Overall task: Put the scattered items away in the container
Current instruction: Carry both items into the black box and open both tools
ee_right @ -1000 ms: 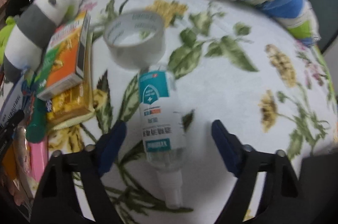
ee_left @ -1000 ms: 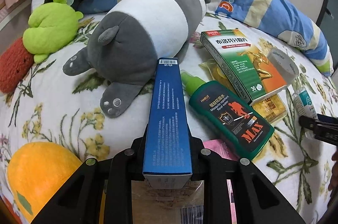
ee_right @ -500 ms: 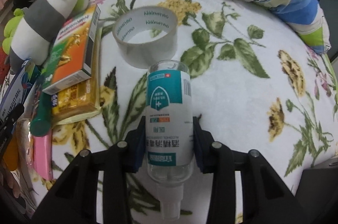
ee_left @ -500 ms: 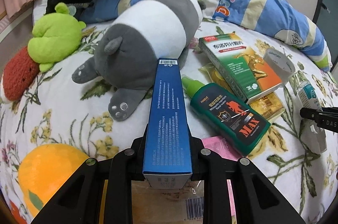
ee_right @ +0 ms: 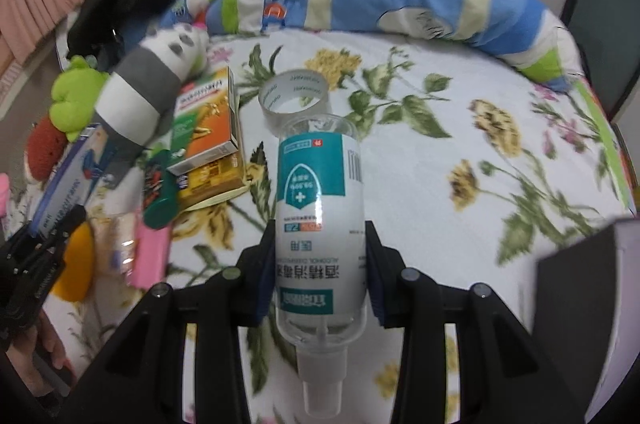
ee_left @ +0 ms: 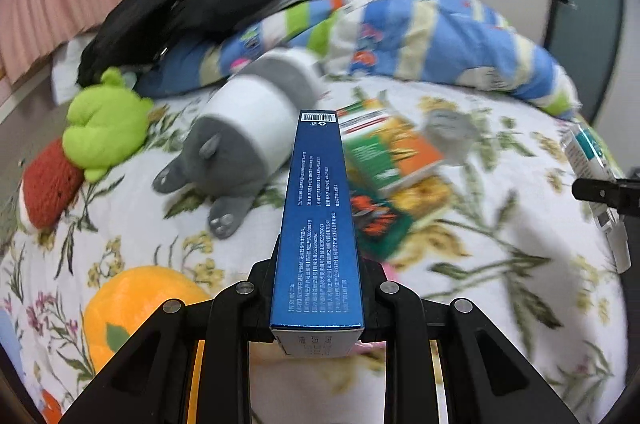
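Left gripper (ee_left: 318, 288) clamps a blue box (ee_left: 320, 224). Right gripper (ee_right: 320, 280) pinches a sanitizer bottle (ee_right: 320, 220), tape roll (ee_right: 295, 94) at twelve o'clock.

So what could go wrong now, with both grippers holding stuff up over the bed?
The long blue box is pinched only near one end by the left gripper, so it might tip or swing. The clear bottle in the right gripper is smooth and round, so it could slip out. Either could drop onto the tape roll or the orange box.
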